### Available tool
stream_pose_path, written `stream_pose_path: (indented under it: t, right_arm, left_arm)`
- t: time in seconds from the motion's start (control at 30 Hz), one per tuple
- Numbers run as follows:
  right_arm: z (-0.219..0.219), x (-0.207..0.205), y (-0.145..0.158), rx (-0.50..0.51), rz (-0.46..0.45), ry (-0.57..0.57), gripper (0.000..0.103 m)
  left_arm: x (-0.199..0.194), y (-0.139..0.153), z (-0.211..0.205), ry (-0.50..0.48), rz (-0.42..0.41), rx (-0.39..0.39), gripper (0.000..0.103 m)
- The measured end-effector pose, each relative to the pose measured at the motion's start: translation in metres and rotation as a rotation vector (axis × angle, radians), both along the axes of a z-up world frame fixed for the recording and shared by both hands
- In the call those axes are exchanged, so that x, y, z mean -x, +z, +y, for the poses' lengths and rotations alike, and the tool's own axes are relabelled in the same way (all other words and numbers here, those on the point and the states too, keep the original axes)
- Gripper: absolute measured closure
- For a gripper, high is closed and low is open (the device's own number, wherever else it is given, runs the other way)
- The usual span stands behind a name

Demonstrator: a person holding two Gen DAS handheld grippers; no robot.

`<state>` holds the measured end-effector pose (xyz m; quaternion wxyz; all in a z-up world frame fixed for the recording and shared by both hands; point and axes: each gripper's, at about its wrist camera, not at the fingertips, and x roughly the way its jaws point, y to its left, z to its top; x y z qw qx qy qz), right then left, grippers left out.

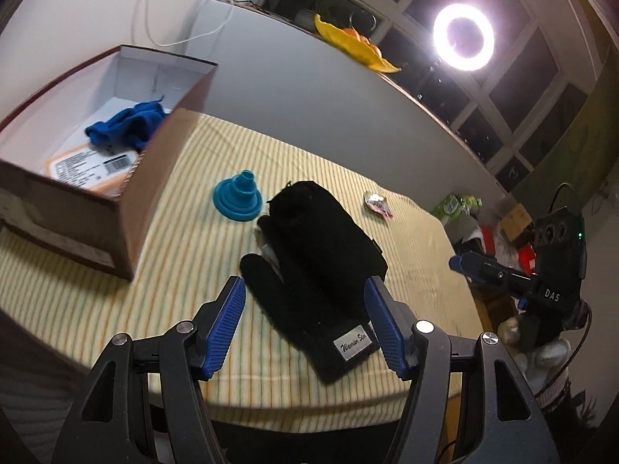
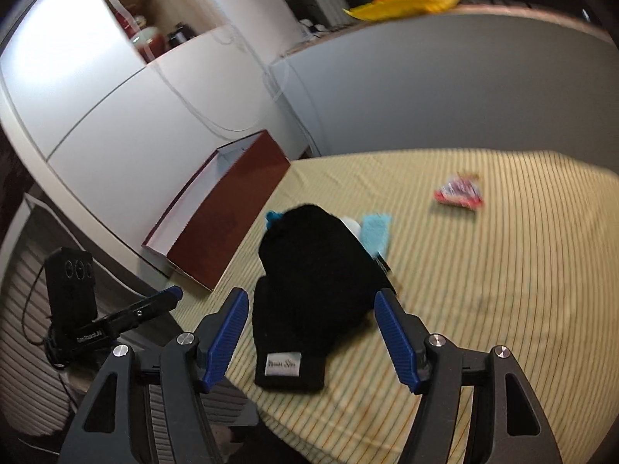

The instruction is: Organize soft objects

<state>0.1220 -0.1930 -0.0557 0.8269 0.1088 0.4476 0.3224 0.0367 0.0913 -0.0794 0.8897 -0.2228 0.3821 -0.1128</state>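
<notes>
A black knitted glove with a white label lies on the yellow striped tablecloth, its cuff toward the front edge. My left gripper hovers just above it, jaws open, blue pads apart on either side of the cuff. In the right wrist view the same glove lies between the open jaws of my right gripper, untouched. A brown cardboard box at the left holds a blue cloth and a labelled packet. Each gripper shows in the other's view, the right gripper and the left gripper.
A teal funnel stands behind the glove. A red and silver wrapper lies farther back, and a light blue flat item sits beside the glove. The table's front edge is just below the cuff. A ring light glares at the right.
</notes>
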Motion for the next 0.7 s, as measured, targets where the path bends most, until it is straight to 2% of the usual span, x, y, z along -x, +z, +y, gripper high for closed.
stream_pose_path:
  t: [0.13, 0.27, 0.37, 0.4, 0.5, 0.53, 0.7]
  right_arm:
    - [-0.02, -0.002, -0.011, -0.033, 0.053, -0.041, 0.039]
    - [-0.036, -0.001, -0.015, -0.05, 0.059, -0.088, 0.039]
    - [-0.043, 0.003, -0.016, -0.053, 0.055, -0.106, 0.039]
    - [-0.045, 0.004, -0.016, -0.05, 0.054, -0.111, 0.039]
    - [-0.049, 0.006, -0.016, -0.04, 0.046, -0.112, 0.039]
    - [-0.049, 0.006, -0.016, -0.036, 0.044, -0.112, 0.039]
    - [-0.047, 0.007, -0.022, -0.027, 0.057, -0.093, 0.04]
  left_arm:
    - [-0.005, -0.002, -0.007, -0.03, -0.008, -0.004, 0.04]
    - [-0.015, -0.013, -0.014, -0.055, 0.011, -0.026, 0.042]
    - [-0.022, -0.022, -0.018, -0.074, 0.034, -0.066, 0.051]
    - [-0.024, -0.024, -0.019, -0.081, 0.041, -0.078, 0.06]
    - [-0.027, -0.027, -0.018, -0.092, 0.045, -0.088, 0.067]
    - [-0.027, -0.029, -0.018, -0.091, 0.049, -0.089, 0.073]
    - [-0.023, -0.038, -0.018, -0.091, 0.076, -0.053, 0.076]
